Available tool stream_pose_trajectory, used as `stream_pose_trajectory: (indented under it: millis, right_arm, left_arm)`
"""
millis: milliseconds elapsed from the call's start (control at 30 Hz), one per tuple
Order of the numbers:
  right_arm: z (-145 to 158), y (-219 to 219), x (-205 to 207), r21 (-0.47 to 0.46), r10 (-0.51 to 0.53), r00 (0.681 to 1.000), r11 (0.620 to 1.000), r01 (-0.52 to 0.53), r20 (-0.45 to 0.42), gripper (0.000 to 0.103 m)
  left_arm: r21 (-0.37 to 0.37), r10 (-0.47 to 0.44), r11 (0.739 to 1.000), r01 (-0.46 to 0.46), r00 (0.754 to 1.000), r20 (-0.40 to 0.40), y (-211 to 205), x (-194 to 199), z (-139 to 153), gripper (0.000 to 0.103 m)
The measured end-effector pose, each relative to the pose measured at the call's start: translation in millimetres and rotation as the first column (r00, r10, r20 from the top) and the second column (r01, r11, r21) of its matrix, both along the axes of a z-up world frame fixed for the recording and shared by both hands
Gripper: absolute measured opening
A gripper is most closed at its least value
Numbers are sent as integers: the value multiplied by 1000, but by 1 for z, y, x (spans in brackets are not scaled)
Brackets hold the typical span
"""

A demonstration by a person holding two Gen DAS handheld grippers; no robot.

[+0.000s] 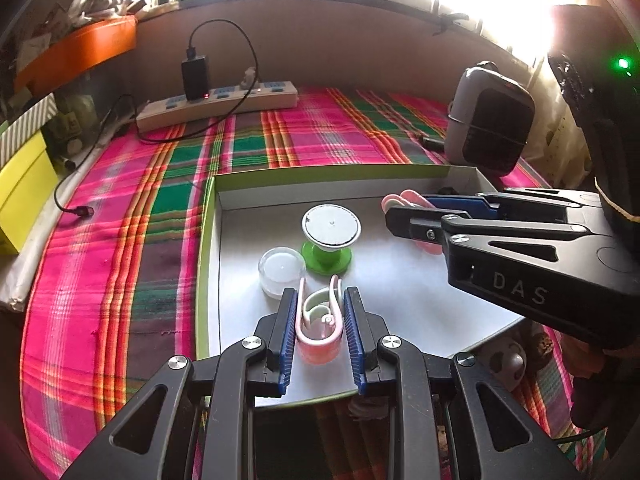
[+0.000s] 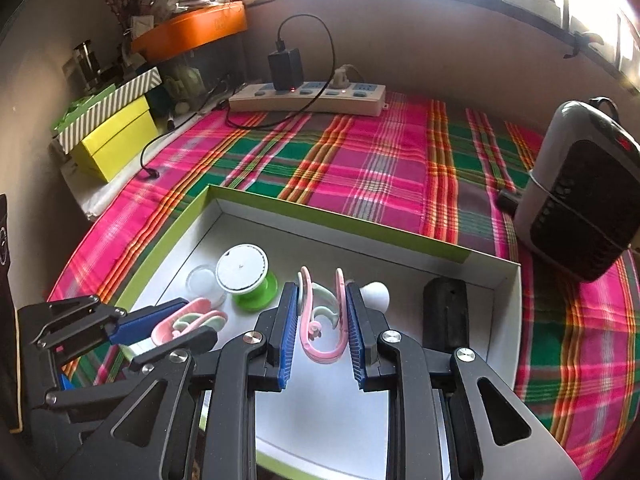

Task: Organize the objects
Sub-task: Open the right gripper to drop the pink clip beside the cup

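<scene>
A shallow white box with a green rim [image 1: 208,240] [image 2: 360,232] lies on the plaid cloth. My left gripper [image 1: 320,298] is shut on a pink and mint clip [image 1: 320,320] over the box's near part; it also shows in the right wrist view [image 2: 192,320]. My right gripper [image 2: 322,292] is shut on a second pink and mint clip [image 2: 320,320], seen in the left wrist view [image 1: 404,200] at the box's right. Inside the box stand a green spool with a white top [image 1: 330,236] [image 2: 246,276] and a small clear jar [image 1: 280,272] [image 2: 204,278].
A black block [image 2: 446,316] and a white rounded piece [image 2: 378,294] lie in the box. A power strip with a charger [image 2: 308,96] sits at the back. A grey and black device [image 2: 580,200] stands on the right. Yellow and striped boxes [image 2: 116,136] sit at the left.
</scene>
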State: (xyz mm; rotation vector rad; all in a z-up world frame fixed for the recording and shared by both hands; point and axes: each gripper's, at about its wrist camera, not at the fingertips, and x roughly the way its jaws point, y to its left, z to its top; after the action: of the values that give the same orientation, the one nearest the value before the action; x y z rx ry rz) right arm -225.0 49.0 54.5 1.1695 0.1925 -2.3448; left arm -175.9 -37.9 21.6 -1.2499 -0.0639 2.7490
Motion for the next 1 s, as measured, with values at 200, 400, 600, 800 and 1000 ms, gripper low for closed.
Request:
stream_pose_trajectory:
  millis: [200, 400, 600, 800, 1000]
  right_arm:
    - [-4, -7, -10, 3, 13, 1000, 1000, -13, 22, 24]
    - [-8, -14, -15, 16, 18, 1000, 1000, -19, 24, 24]
    - [-13, -19, -18, 31, 22, 999, 999, -23, 32, 24]
    - [-16, -22, -20, 47, 21, 999, 999, -23, 34, 24]
    - [-18, -23, -21, 56, 20, 999, 998, -23, 46, 25]
  left_arm:
    - [-3, 16, 1000, -16, 1000, 8, -5, -6, -4, 21]
    - [-19, 14, 1000, -14, 1000, 4, -3, -8, -6, 21]
    - [-38, 15, 999, -15, 1000, 2, -2, -9, -7, 21]
    - [-54, 13, 998, -13, 1000, 1, 0, -10, -8, 21]
    - [-58, 13, 998, -13, 1000, 3, 1, -10, -8, 21]
